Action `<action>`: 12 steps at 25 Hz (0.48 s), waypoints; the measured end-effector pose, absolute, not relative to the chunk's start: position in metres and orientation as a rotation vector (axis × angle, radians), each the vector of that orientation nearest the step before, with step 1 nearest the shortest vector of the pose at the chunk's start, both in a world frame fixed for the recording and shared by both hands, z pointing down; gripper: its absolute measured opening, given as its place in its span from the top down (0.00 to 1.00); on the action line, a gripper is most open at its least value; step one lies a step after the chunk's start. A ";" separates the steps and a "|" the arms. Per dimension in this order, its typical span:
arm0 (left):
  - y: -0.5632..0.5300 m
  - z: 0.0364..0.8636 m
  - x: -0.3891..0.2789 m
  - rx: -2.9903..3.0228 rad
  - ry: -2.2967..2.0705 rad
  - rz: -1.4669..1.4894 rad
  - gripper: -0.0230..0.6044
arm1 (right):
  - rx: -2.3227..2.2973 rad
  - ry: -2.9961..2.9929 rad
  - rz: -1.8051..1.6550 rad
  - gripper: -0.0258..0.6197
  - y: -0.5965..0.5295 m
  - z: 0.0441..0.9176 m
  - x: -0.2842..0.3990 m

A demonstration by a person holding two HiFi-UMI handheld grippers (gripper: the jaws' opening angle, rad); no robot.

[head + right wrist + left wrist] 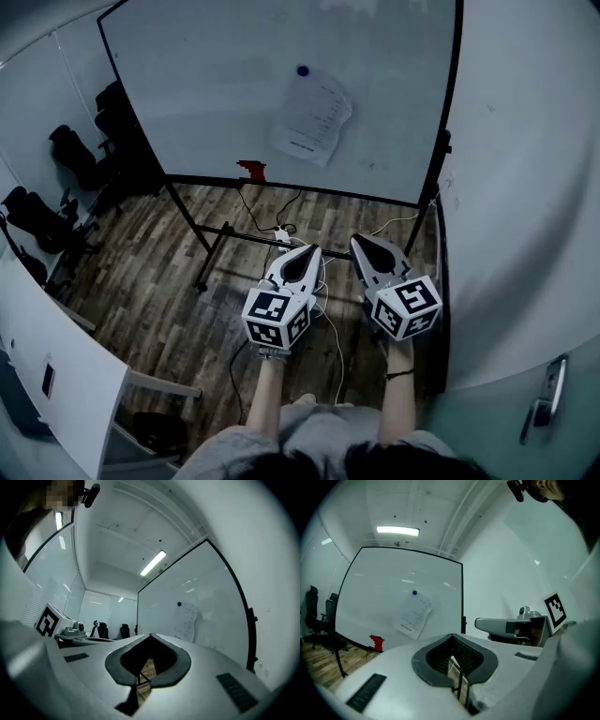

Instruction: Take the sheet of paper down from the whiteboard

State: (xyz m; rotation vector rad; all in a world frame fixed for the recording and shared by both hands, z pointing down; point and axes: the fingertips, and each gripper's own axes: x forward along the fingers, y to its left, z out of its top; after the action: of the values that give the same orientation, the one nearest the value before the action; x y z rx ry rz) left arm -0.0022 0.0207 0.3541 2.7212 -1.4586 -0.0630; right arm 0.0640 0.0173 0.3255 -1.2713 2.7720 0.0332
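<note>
Left gripper (302,253) and right gripper (370,251), both clenched on nothing, jaws together, held level side by side and pointing toward the whiteboard (206,84). In the left gripper view (452,637) and the right gripper view (151,635) only floor shows through the gap behind the closed tips.

The sheet of paper (312,120) hangs on the board well apart from both grippers, ahead of them and above their tips, nearer the board's right edge. It is pinned at its upper left corner by a blue magnet (302,70). The sheet hangs tilted: its long axis runs from upper right to lower left, and the printed face is outward.

Below and left of the sheet, a small red object (251,170) sits at the board's bottom rail. Wood-plank floor (159,272) lies under the stand, and black office chairs (75,155) stand at far left.
</note>
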 end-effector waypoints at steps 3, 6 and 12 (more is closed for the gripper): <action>0.022 0.357 0.006 2.720 -1.453 -0.045 0.96 | -1.265 2.772 0.015 0.96 0.020 0.330 0.071; 0.024 0.360 0.015 2.715 -1.452 -0.039 0.96 | -1.272 2.779 0.010 0.96 0.023 0.334 0.079; 0.037 0.372 0.034 2.679 -1.476 -0.015 0.96 | -1.284 2.783 -0.016 0.96 0.032 0.345 0.097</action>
State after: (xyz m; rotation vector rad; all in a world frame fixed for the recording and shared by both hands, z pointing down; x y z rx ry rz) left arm 0.0340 0.0369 0.3719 2.6787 -1.4760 -0.0154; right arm 0.0970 0.0321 0.3454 -1.2837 2.7832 -0.0163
